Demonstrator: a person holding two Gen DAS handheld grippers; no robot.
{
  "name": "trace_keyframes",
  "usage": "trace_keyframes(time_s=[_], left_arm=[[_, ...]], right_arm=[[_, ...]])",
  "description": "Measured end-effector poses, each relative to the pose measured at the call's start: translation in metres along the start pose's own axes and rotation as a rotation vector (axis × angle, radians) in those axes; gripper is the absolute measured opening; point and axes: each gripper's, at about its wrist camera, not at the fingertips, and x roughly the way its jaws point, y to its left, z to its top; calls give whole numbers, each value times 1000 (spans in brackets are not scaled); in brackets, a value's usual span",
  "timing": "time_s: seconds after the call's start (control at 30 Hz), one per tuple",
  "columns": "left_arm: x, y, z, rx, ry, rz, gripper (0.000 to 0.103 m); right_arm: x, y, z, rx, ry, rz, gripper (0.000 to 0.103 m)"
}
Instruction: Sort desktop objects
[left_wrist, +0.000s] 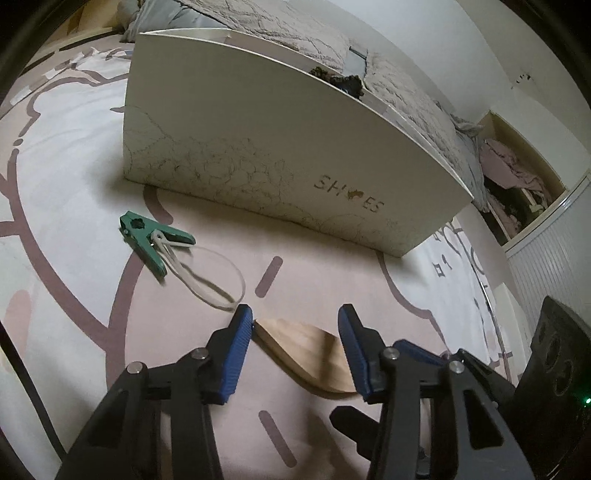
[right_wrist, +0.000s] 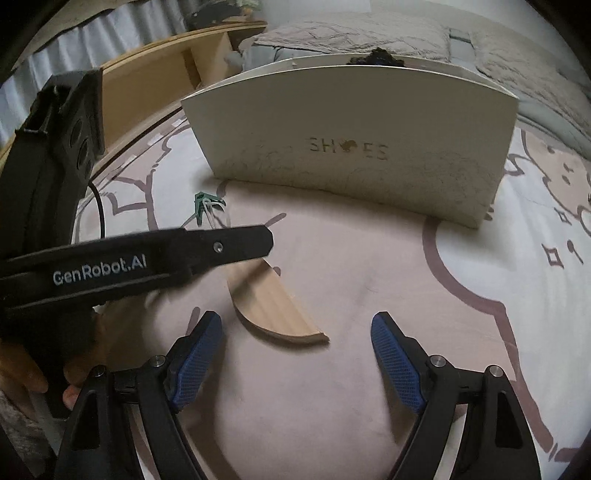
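A curved wooden piece (left_wrist: 306, 354) (right_wrist: 269, 306) lies on the pink patterned bedspread. My left gripper (left_wrist: 295, 314) stands over it with a gap between the jaws. Its left pad tip meets the wood's pointed end, and the wood runs under the right pad. My right gripper (right_wrist: 297, 317) is open wide with nothing between its fingers; the wood lies just ahead of its left finger. A green clothespin (left_wrist: 147, 240) (right_wrist: 203, 208) clipped to a white elastic loop (left_wrist: 218, 280) lies to the left. The white "SHOES" box (left_wrist: 258, 140) (right_wrist: 351, 122) stands behind.
Something dark (left_wrist: 340, 79) pokes above the box's rim. A quilted blanket (left_wrist: 295, 33) lies beyond the box. A wooden shelf (right_wrist: 155, 74) runs along the left in the right wrist view. A hand (right_wrist: 22, 373) holds the left gripper's handle.
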Motion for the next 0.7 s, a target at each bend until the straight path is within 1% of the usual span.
trace_keyframes(time_s=[0.07,0.1,0.13,0.17,0.23,0.4,0.47,0.53,0.57,0.6,0.63,0.7], left_arm=[[0,3,0,-20,4,-12,47],[0,5,0,-32,5,-19,47],[0,6,0,-41,6,-24,47],[0,7,0,-45,7,-27,47],[-1,6,-1,-41,5,-23,46],[-3,5,-1,-24,-1,-14,46],[-3,4,-1,-28,-2,-10,46],[-4,6,0,-34,-5,-4,46],[-4,6,0,-38,-3,-11,44],[-3,7,0,-48,9,-34,43],[-2,7,0,-57,19,-47,43],[0,1,-2,-38,24,-44,43]], right_arm=[[3,3,1,-24,-1,6,79],[4,5,1,-41,0,3,74],[6,7,0,-58,0,-8,72],[8,9,0,-77,0,-20,68],[9,12,0,-94,-6,-34,56],[6,18,-1,-116,-10,-45,53],[4,19,-2,-116,-6,-33,51],[2,20,-2,-118,3,-1,48],[1,21,-3,-126,12,29,46],[-1,24,-4,-137,20,74,40],[-2,28,-5,-148,26,97,40],[-1,36,-6,-181,28,100,40]])
